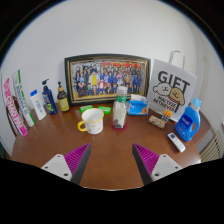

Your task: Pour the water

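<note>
Gripper (111, 160) fingers spread wide, nothing between pads, bare wooden table (110, 150) underneath. Water bottle (120, 107) upright beyond fingers, mid-table. Yellow mug (92, 121) just beside bottle. Framed photo (107, 79) behind bottle, against wall.

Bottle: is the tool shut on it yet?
No. The bottle stands on the table beside the mug, well beyond the open tool.

Clear bottle (120, 108) upright on desk (110, 150), green cap on; cream mug (92, 121) just beside it, handle outward.
</note>
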